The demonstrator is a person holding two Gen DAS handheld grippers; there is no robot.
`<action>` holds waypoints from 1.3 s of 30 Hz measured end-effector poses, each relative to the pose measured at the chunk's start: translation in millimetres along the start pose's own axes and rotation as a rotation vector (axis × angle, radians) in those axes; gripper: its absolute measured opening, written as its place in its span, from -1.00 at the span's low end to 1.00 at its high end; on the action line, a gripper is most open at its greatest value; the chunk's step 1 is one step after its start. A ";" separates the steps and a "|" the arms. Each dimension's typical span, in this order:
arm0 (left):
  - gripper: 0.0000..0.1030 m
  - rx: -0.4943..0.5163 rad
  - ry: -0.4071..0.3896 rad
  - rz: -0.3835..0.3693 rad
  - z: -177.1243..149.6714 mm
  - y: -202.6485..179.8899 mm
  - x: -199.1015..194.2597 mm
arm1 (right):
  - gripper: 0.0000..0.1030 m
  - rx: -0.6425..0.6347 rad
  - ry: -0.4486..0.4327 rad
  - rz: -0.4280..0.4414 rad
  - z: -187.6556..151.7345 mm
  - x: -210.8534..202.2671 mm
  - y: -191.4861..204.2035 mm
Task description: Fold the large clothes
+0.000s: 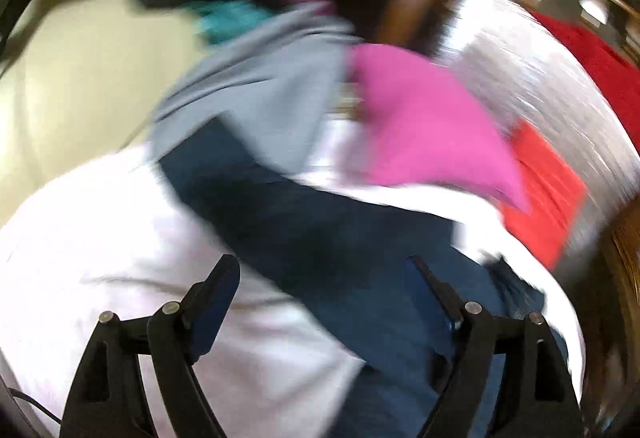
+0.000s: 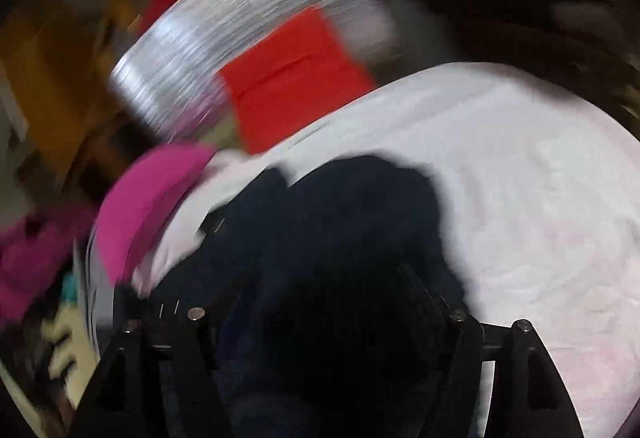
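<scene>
in the left wrist view the left gripper (image 1: 324,270) stood with its fingers wide apart, empty, over a navy garment (image 1: 320,222) lying on a white sheet (image 1: 100,238). beyond its tips sat grey cloth (image 1: 256,89) and pink cloth (image 1: 420,125). to do the grab well, i judged it should settle first and take one edge only.

in the right wrist view the right gripper (image 2: 320,274) was also spread, the navy garment (image 2: 344,222) between its fingers but unpinched. ahead-left lay a folded red piece (image 2: 296,77) on a silvery surface (image 2: 240,17). the room was blurred.
</scene>
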State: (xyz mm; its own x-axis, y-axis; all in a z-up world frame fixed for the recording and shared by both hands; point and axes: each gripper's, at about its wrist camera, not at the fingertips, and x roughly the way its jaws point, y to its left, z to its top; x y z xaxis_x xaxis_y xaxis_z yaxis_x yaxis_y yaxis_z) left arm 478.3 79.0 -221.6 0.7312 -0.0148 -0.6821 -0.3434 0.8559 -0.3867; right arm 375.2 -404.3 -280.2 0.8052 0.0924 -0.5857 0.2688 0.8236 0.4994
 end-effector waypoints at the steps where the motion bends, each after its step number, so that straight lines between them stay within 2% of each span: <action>1: 0.64 -0.057 0.017 0.007 4.4 15.9 7.2 | 0.00 -0.029 0.042 0.015 -6.0 13.2 9.9; 2: 0.64 -0.129 0.034 0.000 8.8 34.4 16.4 | -0.17 -0.047 0.084 0.017 -10.2 25.2 15.0; 4: 0.64 -0.230 0.060 -0.004 13.0 61.0 33.1 | -0.17 -0.082 0.220 0.006 -24.1 60.5 23.2; 5: 0.64 -0.267 0.074 -0.003 14.9 71.1 40.8 | -0.17 -0.091 0.260 -0.016 -29.4 71.6 24.0; 7: 0.64 -0.336 0.098 -0.032 17.0 86.3 57.4 | -0.17 -0.102 0.249 -0.039 -32.1 74.9 27.8; 10: 0.63 -0.408 0.109 -0.090 18.4 99.9 74.1 | -0.17 -0.094 0.193 0.024 -22.9 57.4 32.4; 12: 0.63 -0.423 0.107 -0.097 19.7 104.6 81.9 | -0.17 -0.125 0.132 0.017 -18.8 46.2 37.4; 18: 0.58 -0.438 0.148 -0.155 20.5 107.5 114.1 | -0.16 -0.140 0.107 0.017 -14.7 36.8 38.7; 21: 0.14 -0.432 0.196 -0.178 17.8 104.8 131.1 | -0.16 -0.144 0.100 0.018 -10.9 35.7 37.2; 23: 0.07 -0.403 0.173 -0.160 17.6 100.7 133.6 | -0.16 -0.138 0.096 0.018 -8.3 36.5 37.7; 24: -0.13 -0.384 0.165 -0.156 18.7 97.3 134.2 | -0.16 -0.135 0.093 0.015 -7.4 38.0 36.1; 25: -0.52 -0.371 0.169 -0.172 19.6 94.7 136.1 | -0.16 -0.132 0.091 0.013 -5.7 36.8 34.0; 28: -0.79 -0.328 0.167 -0.188 20.3 84.2 135.0 | -0.16 -0.097 0.081 0.017 0.0 32.4 25.6; 30: -0.84 -0.267 0.133 -0.179 23.5 70.9 123.1 | -0.16 -0.074 0.066 0.021 3.7 27.1 20.7; 34: -0.85 -0.139 0.053 -0.227 30.7 30.5 83.8 | -0.16 -0.047 0.027 0.019 9.2 13.8 13.7; 39: -0.85 0.099 -0.049 -0.323 11.5 -52.1 17.3 | -0.16 -0.003 0.001 0.017 9.7 0.8 3.5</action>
State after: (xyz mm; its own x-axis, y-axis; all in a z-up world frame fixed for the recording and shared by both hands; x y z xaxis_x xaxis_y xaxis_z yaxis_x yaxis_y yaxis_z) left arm 515.7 40.1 -206.1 0.8208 -0.2712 -0.5027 -0.0318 0.8570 -0.5143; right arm 381.9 -406.8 -272.7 0.8092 0.1073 -0.5776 0.2533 0.8234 0.5079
